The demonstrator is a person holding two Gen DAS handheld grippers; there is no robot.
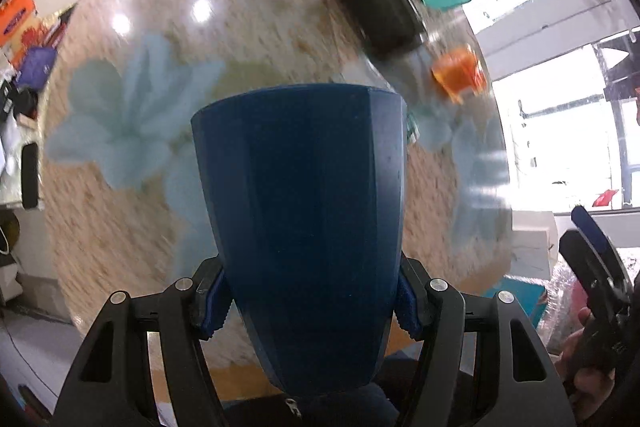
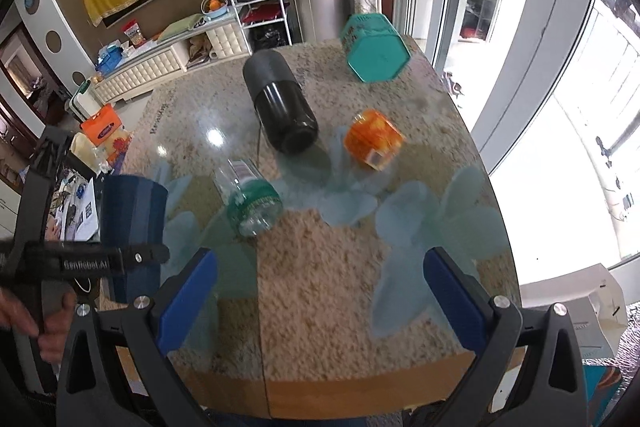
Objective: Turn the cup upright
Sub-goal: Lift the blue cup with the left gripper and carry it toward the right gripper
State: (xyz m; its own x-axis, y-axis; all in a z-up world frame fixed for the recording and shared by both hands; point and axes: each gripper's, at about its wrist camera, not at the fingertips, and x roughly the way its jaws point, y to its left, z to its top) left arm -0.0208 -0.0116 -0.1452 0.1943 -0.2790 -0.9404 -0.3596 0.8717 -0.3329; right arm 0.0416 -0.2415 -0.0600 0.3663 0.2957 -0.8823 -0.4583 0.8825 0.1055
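My left gripper (image 1: 308, 303) is shut on a dark blue faceted cup (image 1: 304, 219), gripping its narrow end, with the wide end pointing away over the table. In the right wrist view the same blue cup (image 2: 132, 215) is held above the table's left edge by the left gripper (image 2: 132, 257). My right gripper (image 2: 320, 291) is open and empty, above the near part of the stone table (image 2: 328, 267).
On the table lie a black bottle (image 2: 280, 107), a teal hexagonal container (image 2: 374, 49), an orange cup (image 2: 374, 141) and a clear glass with a green band (image 2: 250, 197), all on their sides. A white box (image 2: 576, 311) stands off the table's right.
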